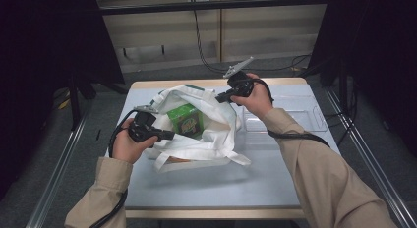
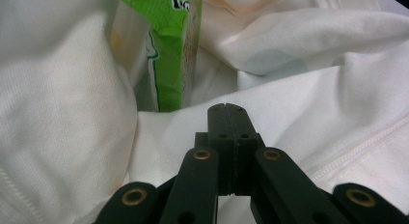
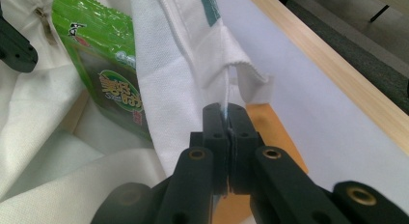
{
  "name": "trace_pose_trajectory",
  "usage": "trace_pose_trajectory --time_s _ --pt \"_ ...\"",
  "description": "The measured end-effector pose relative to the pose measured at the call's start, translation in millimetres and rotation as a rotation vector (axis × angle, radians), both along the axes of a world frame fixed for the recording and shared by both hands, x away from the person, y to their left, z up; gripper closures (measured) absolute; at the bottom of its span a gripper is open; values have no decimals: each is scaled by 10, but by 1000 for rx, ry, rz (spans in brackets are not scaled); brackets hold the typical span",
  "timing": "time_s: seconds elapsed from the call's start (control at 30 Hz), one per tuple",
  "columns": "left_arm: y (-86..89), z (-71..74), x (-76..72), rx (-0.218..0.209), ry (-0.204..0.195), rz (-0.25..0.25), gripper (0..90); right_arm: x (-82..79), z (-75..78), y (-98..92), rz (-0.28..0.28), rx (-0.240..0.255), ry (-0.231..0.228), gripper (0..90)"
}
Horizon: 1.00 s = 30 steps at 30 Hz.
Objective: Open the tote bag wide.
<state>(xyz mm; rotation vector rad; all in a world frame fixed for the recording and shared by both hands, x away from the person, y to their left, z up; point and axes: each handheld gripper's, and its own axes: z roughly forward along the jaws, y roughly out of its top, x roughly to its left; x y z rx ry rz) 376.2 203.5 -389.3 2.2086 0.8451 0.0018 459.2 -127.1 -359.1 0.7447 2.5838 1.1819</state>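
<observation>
While both my grippers pinch its rim, the white cloth bag (image 1: 206,125) sags open between them on the table (image 1: 275,174). Left gripper (image 1: 169,135) clamps the near edge, right gripper (image 1: 220,97) the far edge. Inside, a green box (image 1: 187,120) stands between my fingers.

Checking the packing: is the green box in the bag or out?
In: the green box stands inside the white bag, with cloth around it.

At the centre of the high view, a white cloth tote bag (image 1: 211,134) holds a bright green printed carton (image 1: 187,119) with red and white lettering. The pale blue worktop (image 1: 275,174) has a light wooden edge. Both tools are black.
</observation>
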Motion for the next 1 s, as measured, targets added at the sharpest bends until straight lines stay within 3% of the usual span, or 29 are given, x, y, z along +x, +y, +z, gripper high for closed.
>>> trace_pose_trajectory --time_s 0.57,1.0 --pt "45 -99 -2 30 29 5 900 119 60 -81 -95 47 -9 893" --pt "50 -134 39 26 37 15 900 254 -27 -131 -147 52 -12 894"
